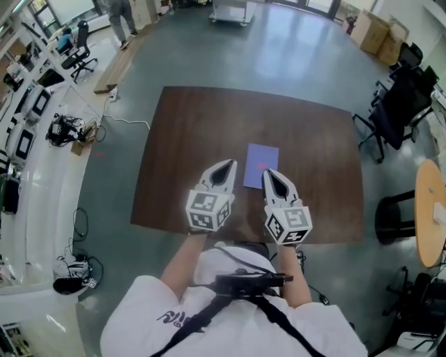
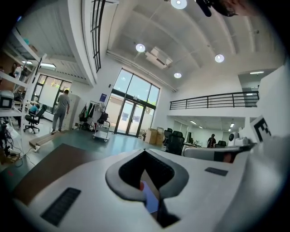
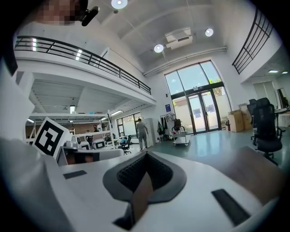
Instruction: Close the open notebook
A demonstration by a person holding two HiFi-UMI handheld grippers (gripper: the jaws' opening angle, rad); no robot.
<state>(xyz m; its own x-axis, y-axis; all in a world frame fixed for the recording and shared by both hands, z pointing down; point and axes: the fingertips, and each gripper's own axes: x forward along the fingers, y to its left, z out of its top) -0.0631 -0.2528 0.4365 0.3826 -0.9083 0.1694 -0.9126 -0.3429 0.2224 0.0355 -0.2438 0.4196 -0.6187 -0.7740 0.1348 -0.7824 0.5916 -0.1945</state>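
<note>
A purple notebook [image 1: 261, 166] lies shut and flat on the brown table [image 1: 188, 139], right of the middle. My left gripper [image 1: 224, 164] hangs above the table's near edge, just left of the notebook, its jaws together and empty. My right gripper [image 1: 268, 173] is level with it, over the notebook's near end, jaws likewise together with nothing between them. In the left gripper view the gripper [image 2: 145, 151] points out across the room, and a sliver of the notebook [image 2: 152, 199] shows through the gap behind its tips. The right gripper [image 3: 146, 152] also points out level; only table shows in its gap.
Black office chairs [image 1: 401, 104] stand right of the table and a round wooden table [image 1: 432, 209] sits at the right edge. Cables and gear [image 1: 70, 129] lie on the floor at left. A person [image 1: 122, 17] walks far off at the top left.
</note>
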